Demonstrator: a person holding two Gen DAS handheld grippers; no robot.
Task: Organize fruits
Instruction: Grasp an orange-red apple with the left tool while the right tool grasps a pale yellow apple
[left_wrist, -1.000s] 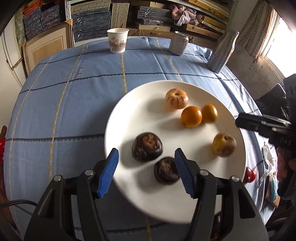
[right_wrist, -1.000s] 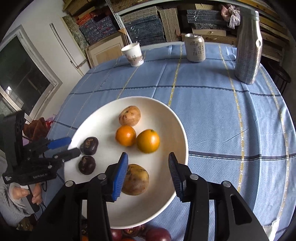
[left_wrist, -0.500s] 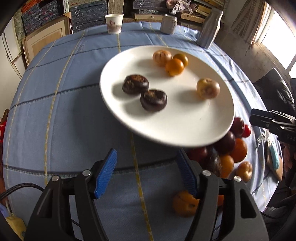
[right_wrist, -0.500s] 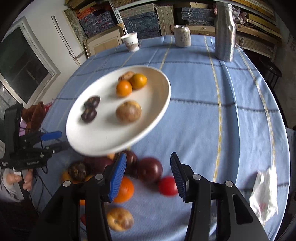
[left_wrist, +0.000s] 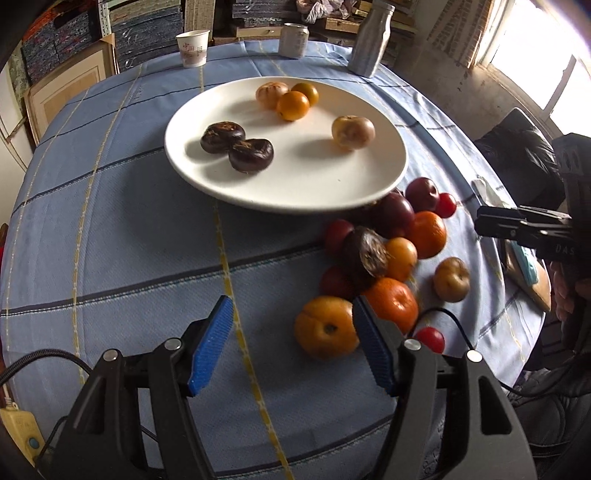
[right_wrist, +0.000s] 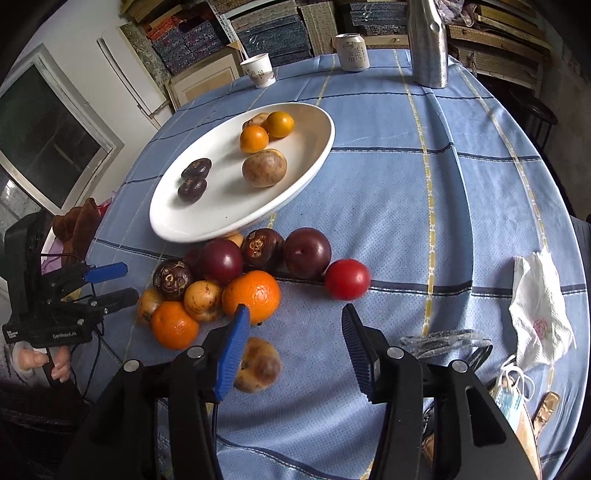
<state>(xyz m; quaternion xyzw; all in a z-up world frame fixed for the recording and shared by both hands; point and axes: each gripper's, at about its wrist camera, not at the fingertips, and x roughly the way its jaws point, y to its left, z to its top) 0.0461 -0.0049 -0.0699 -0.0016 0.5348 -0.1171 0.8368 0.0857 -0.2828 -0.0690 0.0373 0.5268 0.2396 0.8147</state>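
- On the far left of the right wrist view, the left gripper (right_wrist: 110, 282) is hanging beside the table edge, a hand (right_wrist: 40, 363) holding its grip; its jaws are standing moderately apart with nothing between them.
- Just right of it, the loose pile of fruit (right_wrist: 221, 280) is lying on the blue checked tablecloth (right_wrist: 443, 184): oranges, dark red plums, brownish fruits and two dark wrinkled ones, all touching or nearly so.
- Behind the pile, the white plate (right_wrist: 177, 225) is sitting with its near rim over the back of the heap, carrying two dark fruits (right_wrist: 194, 180), a brown fruit (right_wrist: 264, 167), two small oranges (right_wrist: 266, 131) and another brown one behind them.
- Nearer the camera, a spotted brown fruit (right_wrist: 256, 363) is lying apart from the pile, just beside the left blue pad of the right gripper (right_wrist: 295, 345).
- That right gripper is opening, its jaws holding nothing, only cloth showing between them.
- Right of the pile, a red tomato (right_wrist: 347, 278) is resting beside a plum.
- Along the far edge, a paper cup (right_wrist: 258, 70), a can (right_wrist: 351, 51) and a metal bottle (right_wrist: 428, 44) are standing upright.
- At the far right, a crumpled tissue (right_wrist: 539, 306) is lying near the table edge.
- From the left wrist view, a big orange fruit (left_wrist: 327, 326) is sitting just inside the right pad of the left gripper (left_wrist: 291, 345).
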